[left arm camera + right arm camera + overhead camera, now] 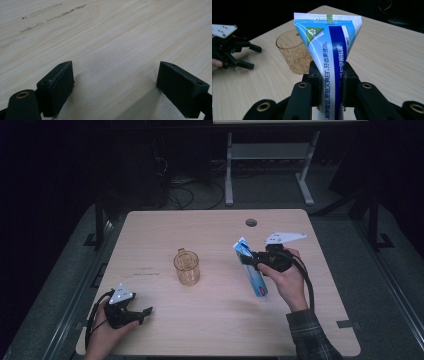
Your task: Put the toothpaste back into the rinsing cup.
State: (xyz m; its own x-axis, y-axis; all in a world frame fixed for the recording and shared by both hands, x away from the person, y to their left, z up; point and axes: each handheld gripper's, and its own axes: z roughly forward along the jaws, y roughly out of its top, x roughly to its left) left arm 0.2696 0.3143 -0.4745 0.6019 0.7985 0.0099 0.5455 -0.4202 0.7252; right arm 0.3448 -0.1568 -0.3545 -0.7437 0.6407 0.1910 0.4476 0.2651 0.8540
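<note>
Pale wood-grain table [215, 330], matte, with rounded corners and a small round cable hole [251, 222] near the far edge. Plenty of bare top on every side of the things; widest open stretch along the near edge, between the two hands. Dark floor beyond the far edge, with a white frame [270, 165] and loose cables there.

Right gripper [253, 261] right of centre, held above the table, well in from the right edge. Jaws pinched on a toothpaste tube [251, 270] around its middle, pads pressing both flat faces. Tube soft and glossy, blue and white with printed lettering, flat crimped end wide and fanning out past the jaws [328, 40], the other end slanting down toward the person. Grey three-cornered plate on top of the gripper body.

Clear amber-tinted tumbler [187, 267] upright near the table's middle, empty, smooth-walled and round, with a small handle at its far side; apart from the tube, off to its left.

Left gripper [146, 312] low at the near left corner, close to the near edge. Jaws spread wide [115, 82], nothing between the blocky black pads, just bare grain with a few faint scuff marks [50, 17] farther out.
</note>
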